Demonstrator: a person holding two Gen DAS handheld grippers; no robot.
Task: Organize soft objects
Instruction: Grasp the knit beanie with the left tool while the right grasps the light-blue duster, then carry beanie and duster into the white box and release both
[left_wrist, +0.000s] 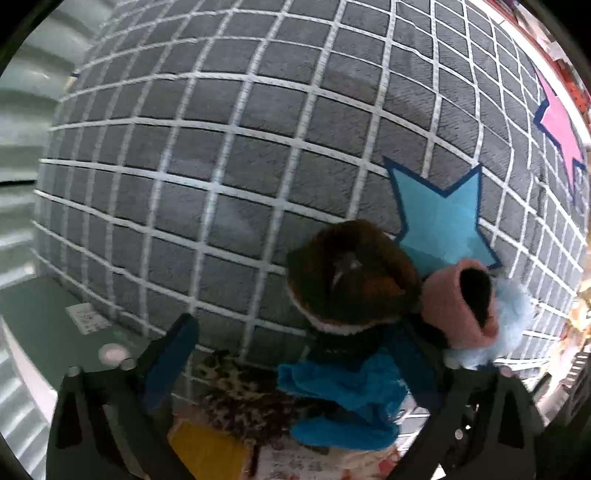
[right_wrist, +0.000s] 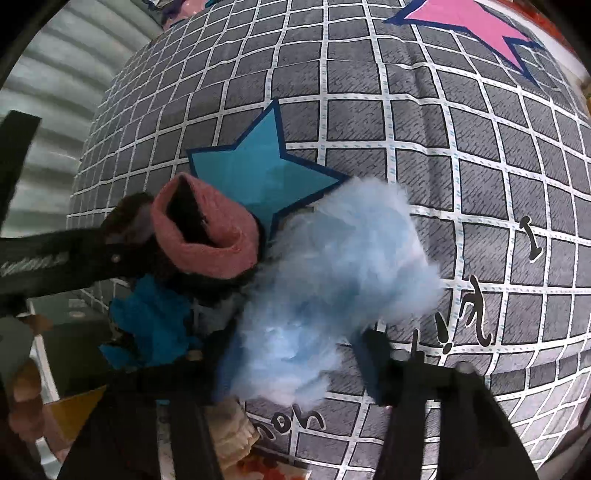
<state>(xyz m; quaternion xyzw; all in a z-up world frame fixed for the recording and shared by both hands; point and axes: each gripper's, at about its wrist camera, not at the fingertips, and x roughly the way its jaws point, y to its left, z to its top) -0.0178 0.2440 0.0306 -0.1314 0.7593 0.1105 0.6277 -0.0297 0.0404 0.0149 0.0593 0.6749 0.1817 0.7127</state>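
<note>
A pile of soft things lies against a big grey grid-patterned cushion (left_wrist: 240, 155). In the left wrist view my left gripper (left_wrist: 295, 339) stands open around a brown plush piece (left_wrist: 347, 273) and a bright blue cloth (left_wrist: 343, 391), with a pink knit cuff (left_wrist: 458, 306) just right of it. In the right wrist view my right gripper (right_wrist: 299, 354) stands open around a fluffy light-blue item (right_wrist: 332, 280). The pink knit cuff (right_wrist: 207, 229) and the blue cloth (right_wrist: 155, 325) lie to its left, where the left gripper's arm reaches in.
The cushion (right_wrist: 480, 184) carries a blue star (right_wrist: 255, 173) and a pink star (right_wrist: 472, 22). A leopard-print fabric (left_wrist: 240, 395) and a yellow piece (left_wrist: 207, 454) lie under the left gripper. A corrugated metal wall (left_wrist: 22, 147) stands at the left.
</note>
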